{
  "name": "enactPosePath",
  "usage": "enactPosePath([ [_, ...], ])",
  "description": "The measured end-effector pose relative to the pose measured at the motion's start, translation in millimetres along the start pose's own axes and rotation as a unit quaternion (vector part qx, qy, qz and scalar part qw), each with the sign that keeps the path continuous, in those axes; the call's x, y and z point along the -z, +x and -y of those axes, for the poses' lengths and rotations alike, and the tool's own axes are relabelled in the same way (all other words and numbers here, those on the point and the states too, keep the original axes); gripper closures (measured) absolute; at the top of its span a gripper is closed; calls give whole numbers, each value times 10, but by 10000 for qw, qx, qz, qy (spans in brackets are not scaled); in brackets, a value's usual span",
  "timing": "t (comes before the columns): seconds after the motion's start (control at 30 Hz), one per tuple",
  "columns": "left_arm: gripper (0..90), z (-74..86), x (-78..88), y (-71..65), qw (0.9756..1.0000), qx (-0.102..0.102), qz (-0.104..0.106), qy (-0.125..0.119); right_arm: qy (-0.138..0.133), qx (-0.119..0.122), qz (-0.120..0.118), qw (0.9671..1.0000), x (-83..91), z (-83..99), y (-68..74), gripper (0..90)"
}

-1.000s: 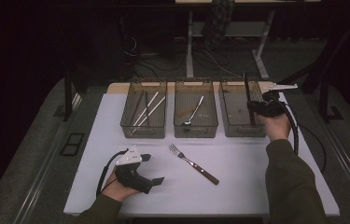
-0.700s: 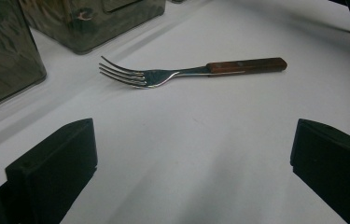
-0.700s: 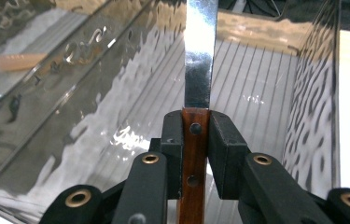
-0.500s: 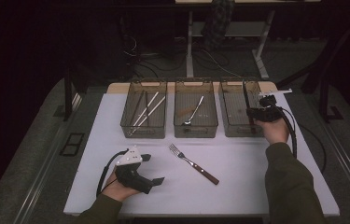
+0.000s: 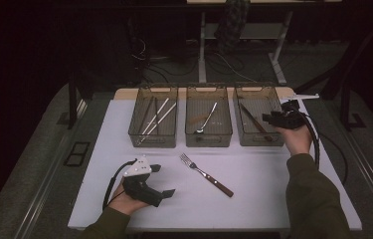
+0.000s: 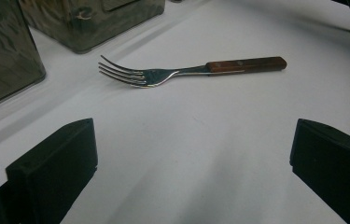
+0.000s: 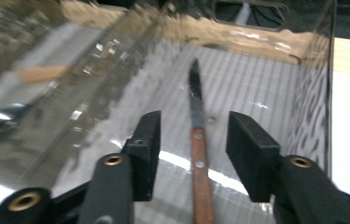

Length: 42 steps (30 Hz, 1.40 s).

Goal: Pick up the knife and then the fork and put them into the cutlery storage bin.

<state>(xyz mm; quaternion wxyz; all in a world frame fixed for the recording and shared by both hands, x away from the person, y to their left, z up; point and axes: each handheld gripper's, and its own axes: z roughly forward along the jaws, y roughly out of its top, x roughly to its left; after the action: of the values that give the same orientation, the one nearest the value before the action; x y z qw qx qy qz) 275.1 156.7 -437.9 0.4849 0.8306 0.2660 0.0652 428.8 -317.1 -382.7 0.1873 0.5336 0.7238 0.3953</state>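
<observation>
Three bins (image 5: 153, 142); one fork (image 5: 206, 175); one knife (image 7: 198, 140); one spoon (image 5: 207, 119); chopsticks (image 5: 156, 119), count unclear.

White table (image 5: 268, 199): three bins (image 5: 208, 141), fork (image 5: 206, 175)

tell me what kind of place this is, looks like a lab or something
Most likely a lab or recording workspace, not a kitchen: a white table stands in a dark room, three clear bins hold sorted cutlery, cables trail across the carpeted floor behind, and a fork waits on the table.
</observation>
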Motion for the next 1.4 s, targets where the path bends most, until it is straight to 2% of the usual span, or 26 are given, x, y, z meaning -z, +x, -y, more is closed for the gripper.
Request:
enactPosePath([
  [0.1,0,1,-3,0,10000,-6,0,14,-112,-30,-242,9996,103,-17,45,462],
  [0.3,0,1,-5,-1,10000,-8,-15,30,-198,229,-687,9972,305,-5,225,421],
  [0.63,0,2,-7,-1,10000,-22,-31,45,-146,521,-1143,9920,477,211,514,406],
  [0.9,0,-3,-2,-8,10000,-35,-43,37,-192,638,-1579,9852,503,471,722,383],
  [1.1,0,-6,-1,-12,10000,-59,-27,41,-75,901,-1648,9822,501,606,900,382],
  [1.27,0,-8,-4,-19,10000,-75,-11,42,27,1066,-1789,9781,471,668,1050,384],
  [1.4,0,-8,-10,-18,9999,-83,3,61,137,1191,-1900,9744,417,704,1163,421],
])
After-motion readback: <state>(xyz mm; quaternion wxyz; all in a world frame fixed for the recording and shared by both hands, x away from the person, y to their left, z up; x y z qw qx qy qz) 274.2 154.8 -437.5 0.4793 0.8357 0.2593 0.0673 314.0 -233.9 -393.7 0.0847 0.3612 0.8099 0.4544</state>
